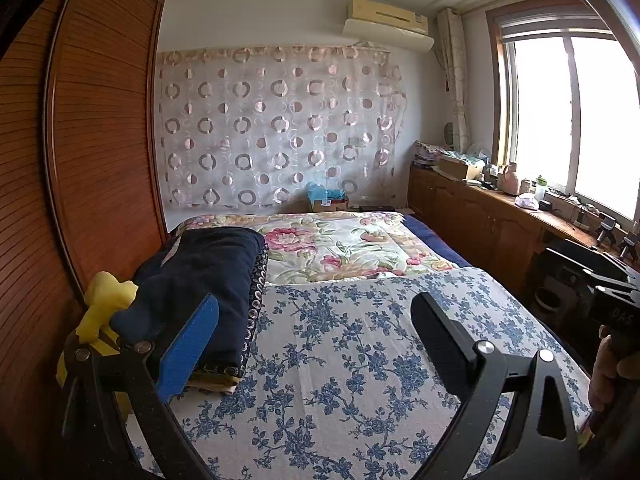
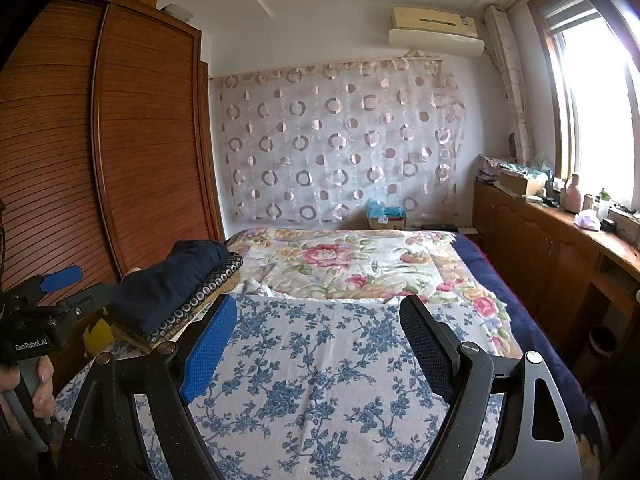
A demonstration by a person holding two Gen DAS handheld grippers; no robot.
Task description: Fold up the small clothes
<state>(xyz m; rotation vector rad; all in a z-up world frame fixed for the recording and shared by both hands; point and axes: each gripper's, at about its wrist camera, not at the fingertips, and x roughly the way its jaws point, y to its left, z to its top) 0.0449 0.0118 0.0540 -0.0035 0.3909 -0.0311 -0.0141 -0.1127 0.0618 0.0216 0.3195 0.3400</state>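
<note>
Fingers (image 1: 188, 344) of left gripper (image 1: 316, 340) apart, empty; right gripper (image 2: 316, 344) likewise wide, nothing between. Folded dark clothes (image 1: 208, 280) stacked just beyond left blue finger, long axis running away along bed (image 1: 360, 380). Left hand nearer; right well apart.

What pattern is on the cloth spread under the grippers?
Blue flower sprigs on white cloth; clearest in the right wrist view.

"GenRobot.AI" in white on the black body of the left gripper (image 2: 60, 280).
</note>
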